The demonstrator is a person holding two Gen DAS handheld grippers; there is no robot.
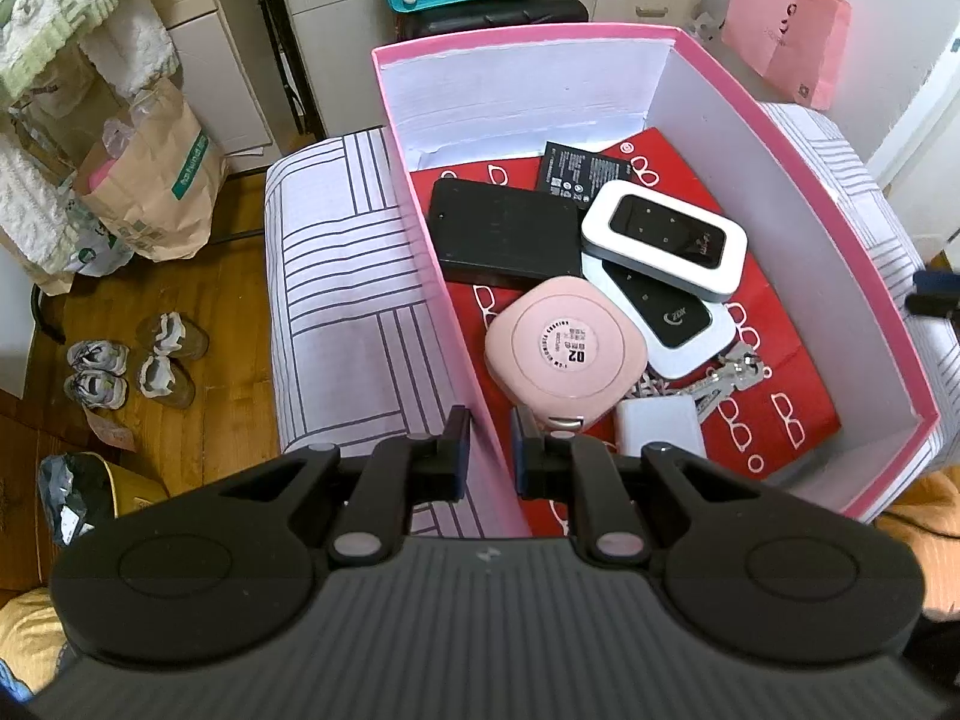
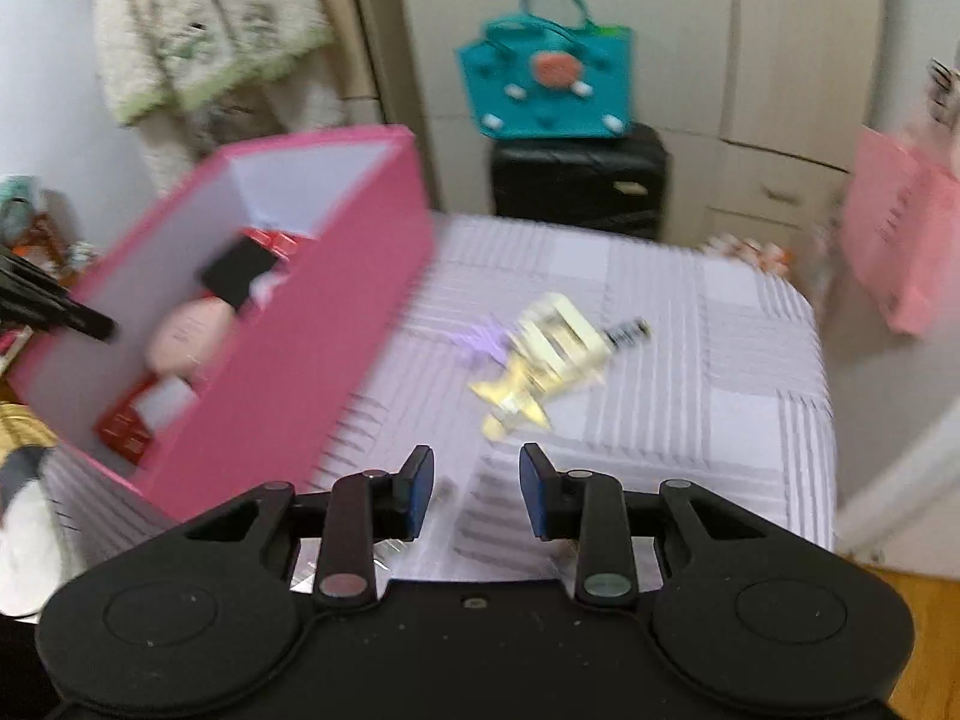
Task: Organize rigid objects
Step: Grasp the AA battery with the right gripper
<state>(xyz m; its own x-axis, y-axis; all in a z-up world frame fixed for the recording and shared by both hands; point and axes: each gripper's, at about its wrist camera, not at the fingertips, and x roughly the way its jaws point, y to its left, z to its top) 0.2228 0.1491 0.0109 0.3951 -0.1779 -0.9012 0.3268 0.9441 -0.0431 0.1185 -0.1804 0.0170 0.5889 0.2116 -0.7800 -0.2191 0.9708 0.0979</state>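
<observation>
A pink box [image 1: 840, 228] stands on a striped cloth [image 1: 336, 276] and holds a black device [image 1: 504, 234], two white routers [image 1: 666, 237], a pink square case [image 1: 567, 345], keys [image 1: 729, 375] and a white charger [image 1: 660, 432]. My left gripper [image 1: 489, 450] straddles the box's near-left wall, one finger outside and one inside, clamped on it. My right gripper [image 2: 476, 480] is open and empty above the cloth, short of a blurred yellow hair clip [image 2: 540, 360]. The pink box [image 2: 300, 360] also shows at left in the right wrist view.
A teal bag [image 2: 546, 84] sits on a black suitcase [image 2: 579, 186] behind the table. A pink paper bag [image 2: 900, 240] hangs at right. Paper bags [image 1: 156, 180] and shoes [image 1: 132, 372] lie on the wooden floor at left.
</observation>
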